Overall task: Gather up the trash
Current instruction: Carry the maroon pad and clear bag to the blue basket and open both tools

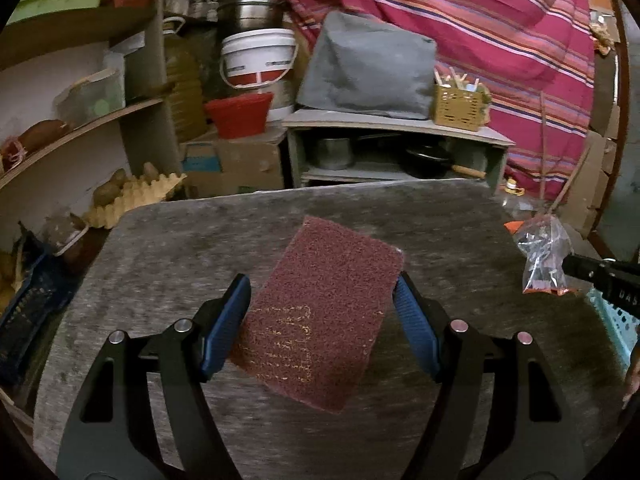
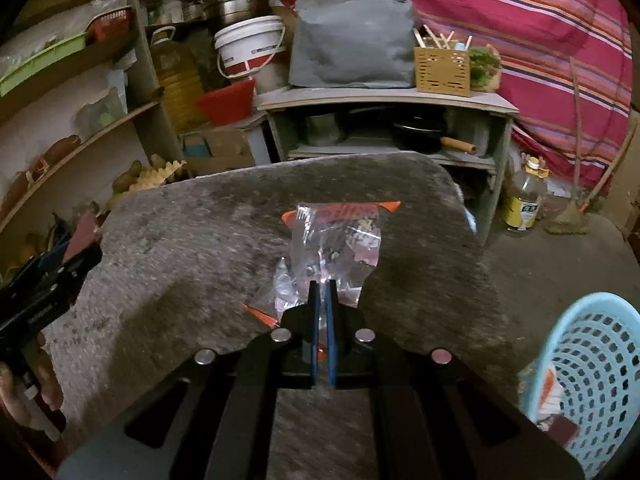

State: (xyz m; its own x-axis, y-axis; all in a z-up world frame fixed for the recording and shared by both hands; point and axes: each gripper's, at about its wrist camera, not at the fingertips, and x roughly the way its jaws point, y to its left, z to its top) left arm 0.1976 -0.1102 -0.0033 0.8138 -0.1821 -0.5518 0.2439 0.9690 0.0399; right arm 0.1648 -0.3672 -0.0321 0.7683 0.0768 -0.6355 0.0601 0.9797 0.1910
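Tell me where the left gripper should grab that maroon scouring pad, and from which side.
Take the scouring pad across its narrow width at the near half, coming from above. It lies flat on the table, long axis running away and slightly right, and the open left gripper already straddles both long edges there. It is thin, so the fingers probably need to reach the tabletop.

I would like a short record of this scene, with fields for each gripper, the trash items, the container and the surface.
left gripper: open, fingers either side of the scouring pad, not closed on it
right gripper: shut on the plastic bag
scouring pad: maroon, rectangular, between the left fingers; whether it rests on the table is unclear
plastic bag: clear with orange edges, crumpled, small items inside
basket: light blue, perforated, right of the table, some trash already inside
table: grey, worn top
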